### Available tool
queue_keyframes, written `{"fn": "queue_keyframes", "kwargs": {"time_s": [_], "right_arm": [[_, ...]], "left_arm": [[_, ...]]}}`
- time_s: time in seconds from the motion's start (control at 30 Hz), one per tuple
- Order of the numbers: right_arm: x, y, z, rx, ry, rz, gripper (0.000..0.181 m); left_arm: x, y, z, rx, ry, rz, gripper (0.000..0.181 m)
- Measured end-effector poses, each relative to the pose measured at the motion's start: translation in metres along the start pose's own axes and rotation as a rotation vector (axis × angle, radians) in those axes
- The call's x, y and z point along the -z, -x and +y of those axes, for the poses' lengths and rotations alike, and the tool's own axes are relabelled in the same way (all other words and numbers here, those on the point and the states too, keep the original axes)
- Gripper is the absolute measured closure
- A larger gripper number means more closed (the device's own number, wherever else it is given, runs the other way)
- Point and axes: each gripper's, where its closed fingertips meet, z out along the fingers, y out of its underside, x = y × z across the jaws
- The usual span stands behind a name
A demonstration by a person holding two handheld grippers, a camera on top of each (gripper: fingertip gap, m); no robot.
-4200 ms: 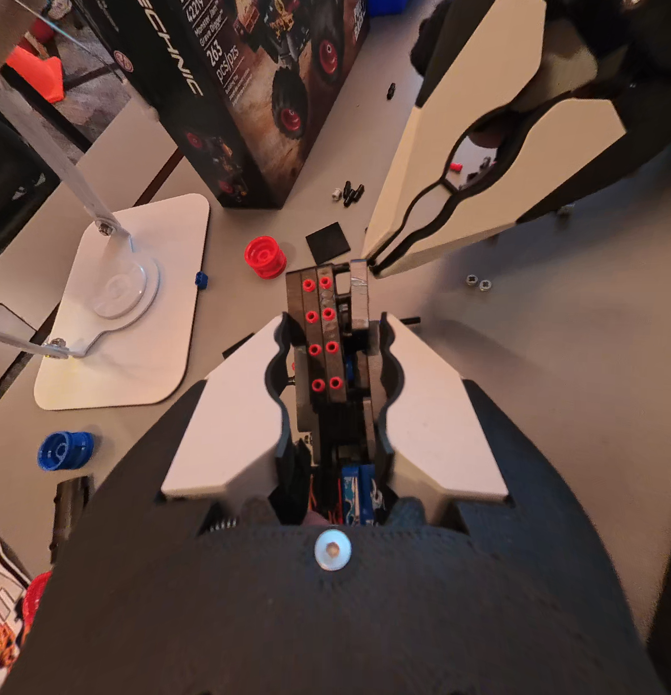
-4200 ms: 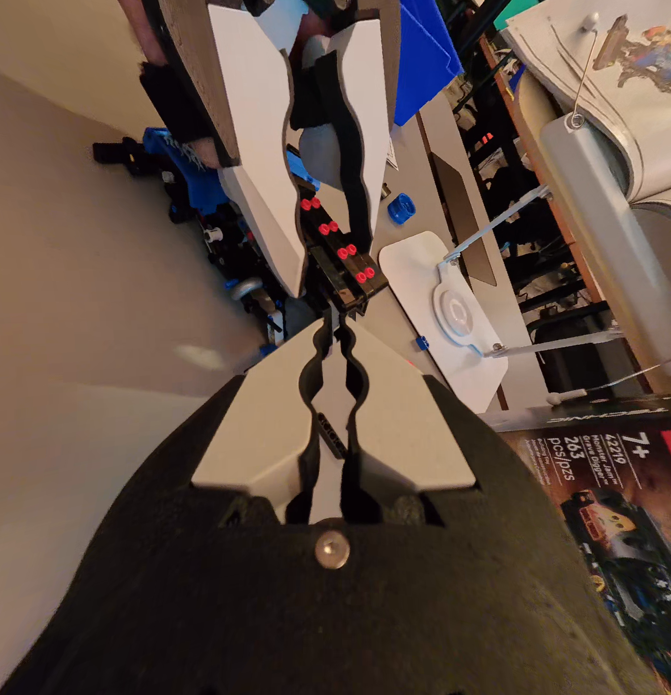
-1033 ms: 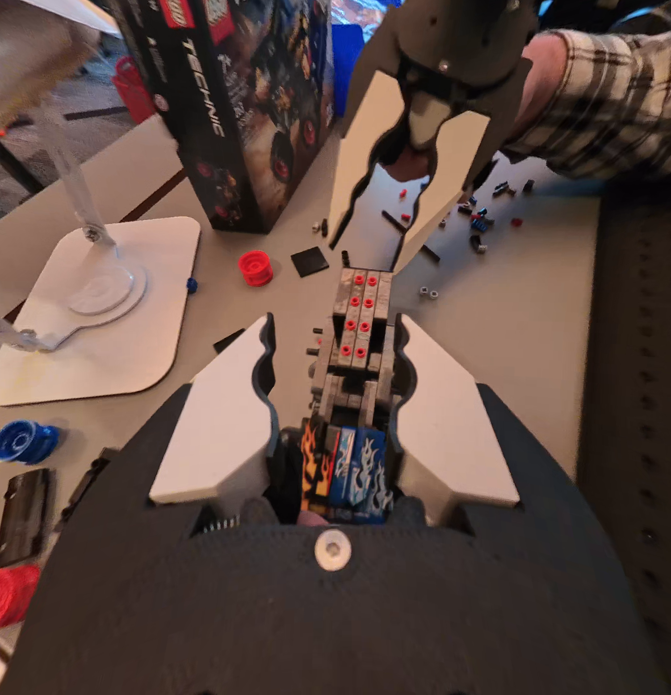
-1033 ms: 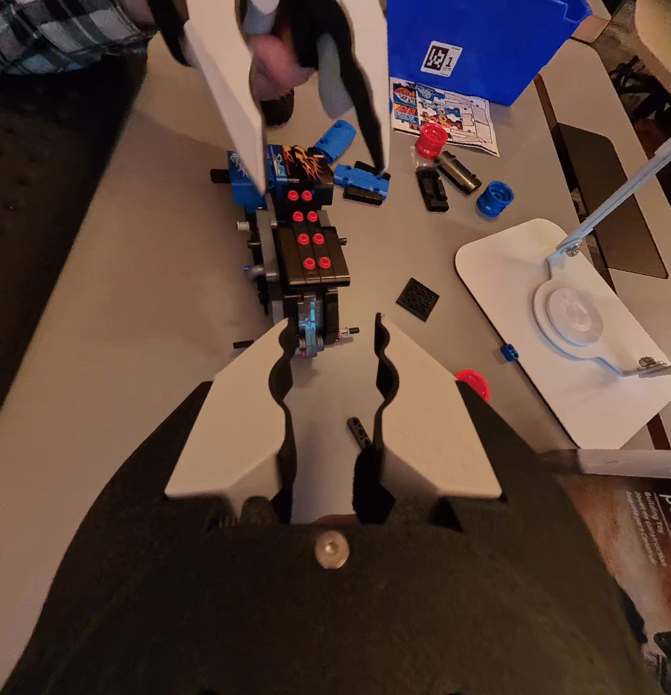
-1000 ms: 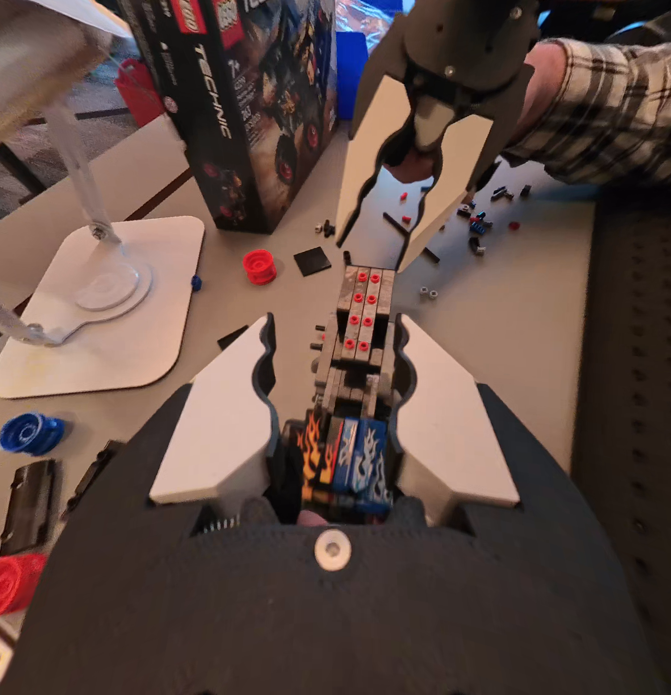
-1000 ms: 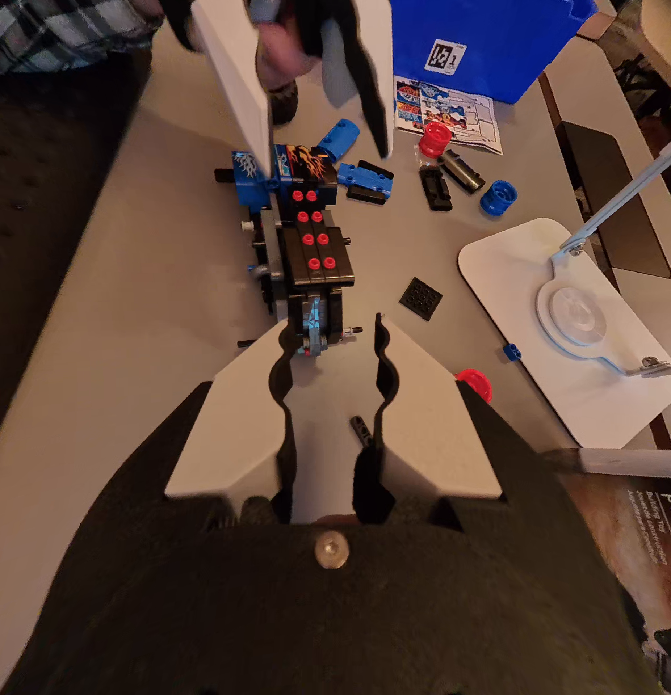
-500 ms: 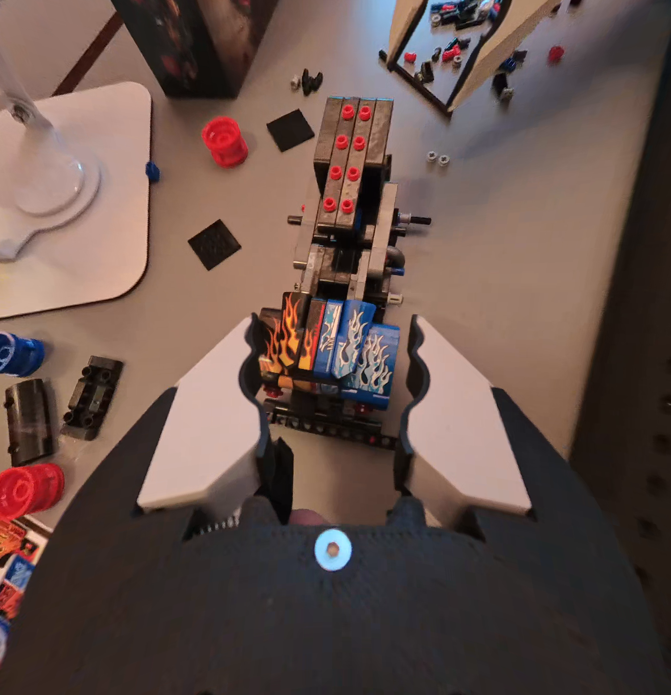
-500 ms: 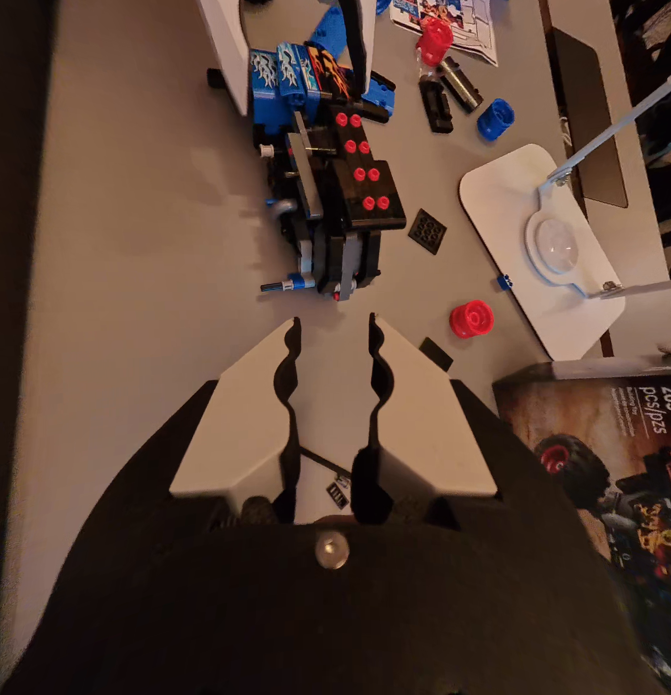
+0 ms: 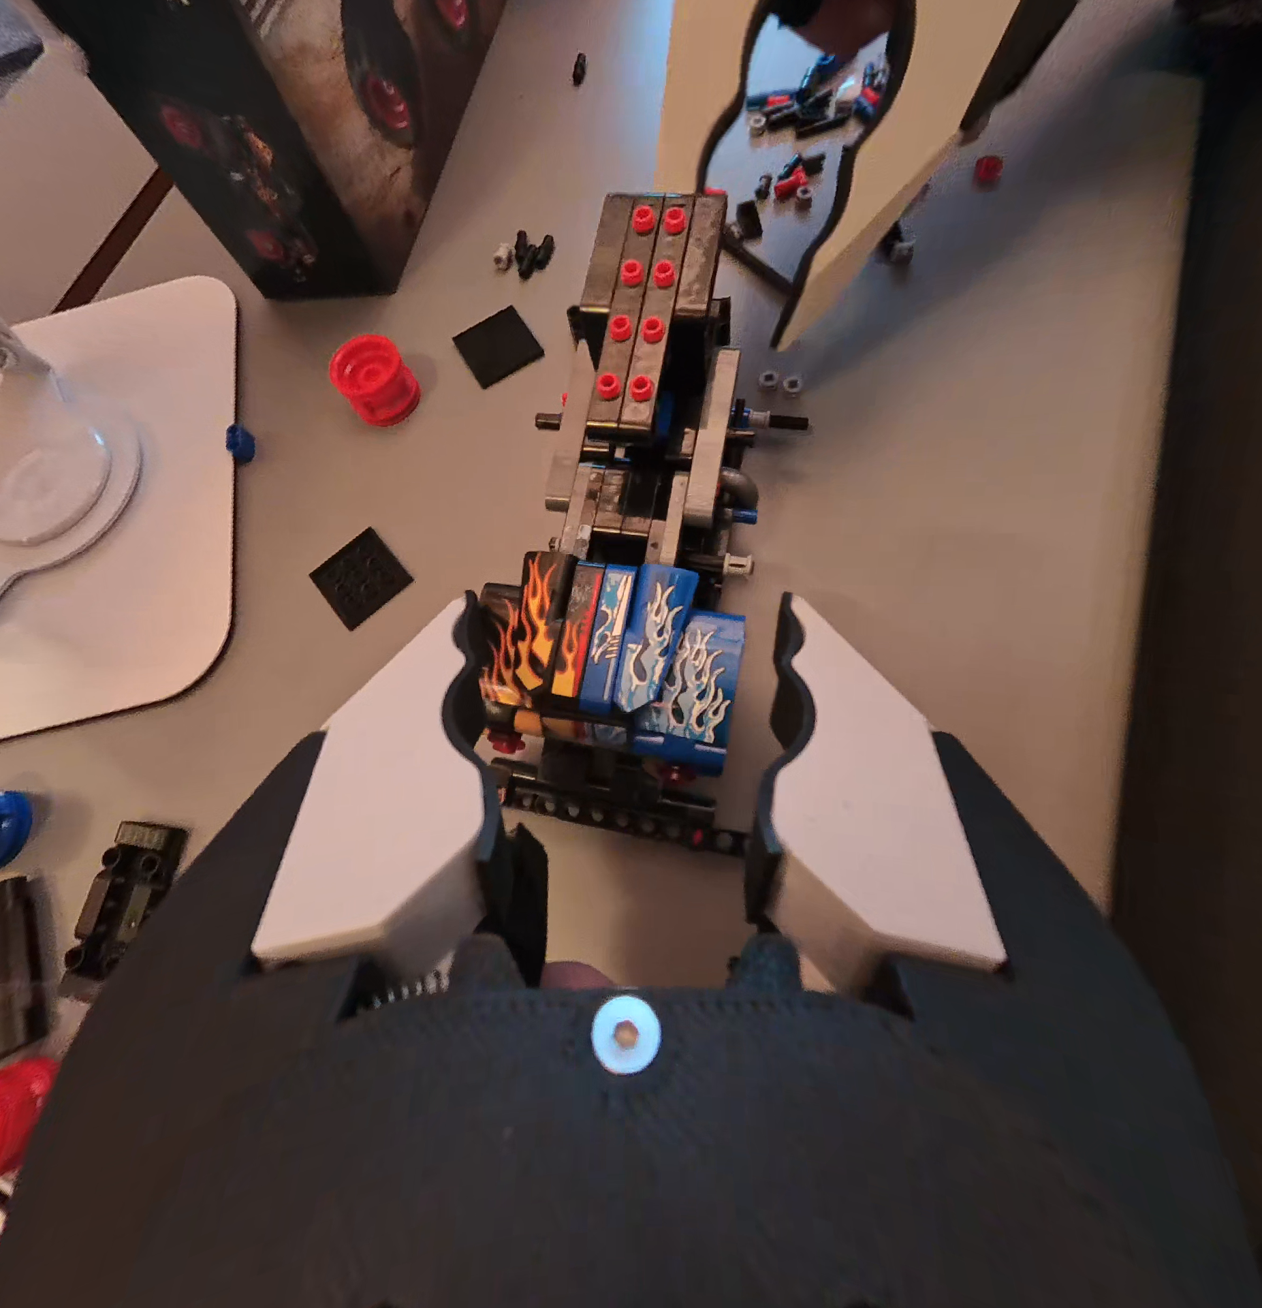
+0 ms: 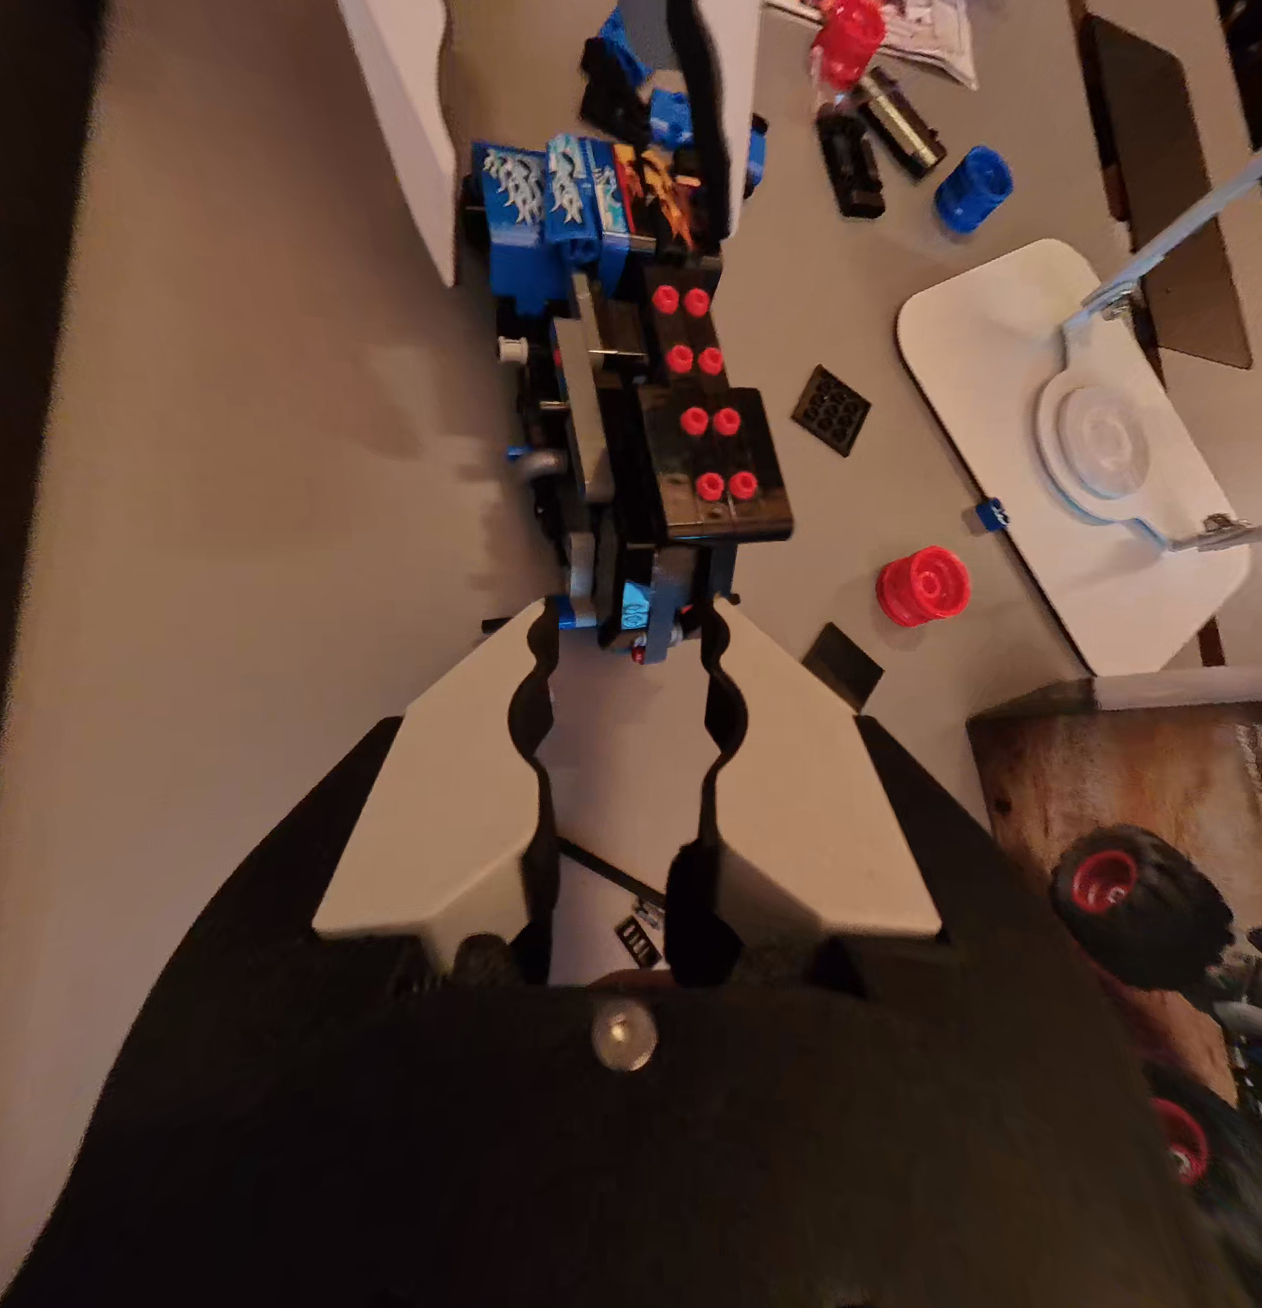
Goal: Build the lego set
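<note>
Both our grippers hung released, left gripper [image 9: 624, 630] around the truck build's [image 9: 645, 453] flame-printed end, right gripper [image 10: 622, 640] at its tail; it sat on the table [image 9: 918, 538]. Squeezing evenly seemed wisest.

1. The left gripper's [image 9: 624, 616] own black body fills the lower part of the left wrist view and hides the worktop [image 9: 897, 495] behind its fingers [image 9: 373, 793].
2. The truck build's [image 9: 642, 495] flame-printed end lies between those fingers; its underside cannot be seen.
3. Left of the fingers, a blue wheel [image 9: 1, 828] and a red wheel [image 9: 9, 1125] are cut by the picture's edge.
4. Ahead of the fingers, the set's box [image 9: 281, 127] runs off the top edge.
5. The loose pieces [image 9: 812, 92] far ahead, seen between the right gripper's [image 10: 624, 623] fingers, are too small to tell.
6. In the right wrist view, motion blur softens the truck's near end.
</note>
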Motion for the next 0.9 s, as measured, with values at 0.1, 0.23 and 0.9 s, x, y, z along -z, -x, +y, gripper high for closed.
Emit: {"fn": "queue_keyframes", "kwargs": {"time_s": [0.1,0.23,0.9], "right_arm": [[0.003,-0.009,-0.002,-0.014,-0.012,0.055,0.143],[-0.01,-0.013,-0.006,-0.038,-0.036,0.081,0.149],[-0.025,-0.022,-0.001,-0.089,-0.079,0.102,0.158]], "left_arm": [[0.002,-0.003,0.0,0.007,-0.005,0.015,0.099],[0.007,-0.011,0.002,-0.004,0.008,0.034,0.104],[0.005,-0.028,0.026,-0.005,0.146,0.06,0.096]]}}
